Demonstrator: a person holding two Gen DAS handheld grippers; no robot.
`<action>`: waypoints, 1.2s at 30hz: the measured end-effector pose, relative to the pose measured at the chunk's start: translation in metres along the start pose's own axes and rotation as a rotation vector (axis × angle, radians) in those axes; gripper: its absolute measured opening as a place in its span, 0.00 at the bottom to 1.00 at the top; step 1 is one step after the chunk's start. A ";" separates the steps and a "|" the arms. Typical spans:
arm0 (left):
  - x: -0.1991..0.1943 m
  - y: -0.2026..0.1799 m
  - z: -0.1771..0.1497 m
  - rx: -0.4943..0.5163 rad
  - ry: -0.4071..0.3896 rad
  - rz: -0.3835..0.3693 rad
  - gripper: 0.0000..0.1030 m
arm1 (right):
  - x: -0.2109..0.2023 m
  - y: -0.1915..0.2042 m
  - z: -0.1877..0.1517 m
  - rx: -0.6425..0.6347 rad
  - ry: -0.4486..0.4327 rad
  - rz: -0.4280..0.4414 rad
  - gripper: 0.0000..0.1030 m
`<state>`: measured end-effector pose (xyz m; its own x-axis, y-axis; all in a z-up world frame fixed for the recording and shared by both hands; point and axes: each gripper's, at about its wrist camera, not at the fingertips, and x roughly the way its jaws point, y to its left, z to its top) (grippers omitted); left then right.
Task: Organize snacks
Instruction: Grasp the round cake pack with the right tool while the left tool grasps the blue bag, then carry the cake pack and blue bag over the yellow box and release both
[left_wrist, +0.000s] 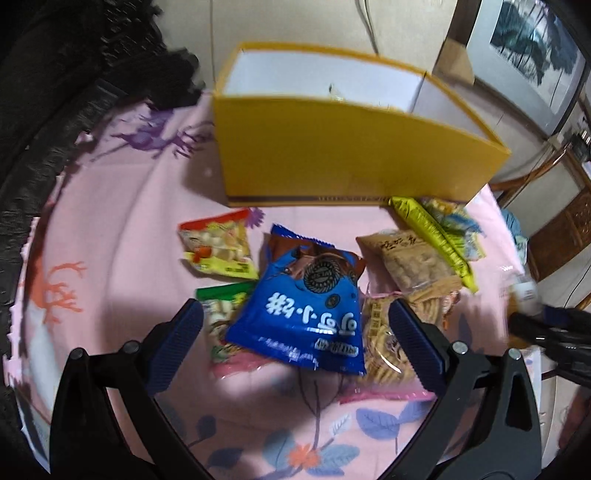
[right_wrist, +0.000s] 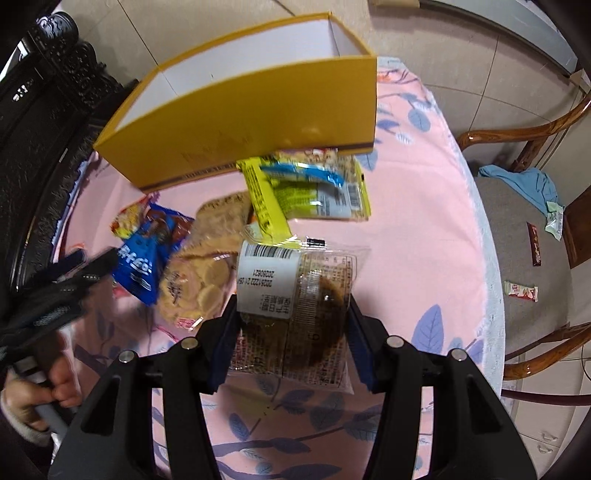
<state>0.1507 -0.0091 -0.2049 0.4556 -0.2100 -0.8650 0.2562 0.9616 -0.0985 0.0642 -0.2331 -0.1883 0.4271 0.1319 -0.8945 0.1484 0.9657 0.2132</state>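
Note:
A yellow open box (left_wrist: 332, 147) stands at the back of the pink table; it also shows in the right wrist view (right_wrist: 258, 110). My left gripper (left_wrist: 295, 325) is open above a blue snack bag (left_wrist: 306, 306), which lies on other packets. My right gripper (right_wrist: 291, 321) is shut on a clear packet with a brown cake (right_wrist: 306, 295) and holds it above the cloth. A red-and-yellow packet (left_wrist: 218, 243), a green packet (left_wrist: 221, 306), a tan cracker bag (left_wrist: 410, 258) and a yellow-green packet (left_wrist: 432, 236) lie in front of the box.
A pink flowered cloth (right_wrist: 424, 240) covers the round table. A wooden chair (right_wrist: 528, 236) with a blue cloth and small wrappers stands at the right. Dark carved furniture (left_wrist: 55, 92) is at the left. A biscuit bag (right_wrist: 199, 280) lies by the blue bag.

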 end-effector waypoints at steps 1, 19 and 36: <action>0.006 -0.001 0.001 0.008 0.011 0.002 0.98 | -0.002 0.000 0.000 0.002 -0.004 0.002 0.53; 0.053 -0.020 0.000 0.168 0.068 0.036 0.67 | -0.006 0.002 0.006 0.023 -0.018 0.025 0.53; -0.053 -0.007 -0.007 0.047 -0.091 -0.027 0.66 | -0.030 0.017 0.014 -0.013 -0.076 0.054 0.53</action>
<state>0.1190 -0.0033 -0.1621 0.5235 -0.2530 -0.8136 0.3084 0.9464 -0.0959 0.0663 -0.2240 -0.1529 0.5006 0.1674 -0.8493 0.1119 0.9604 0.2553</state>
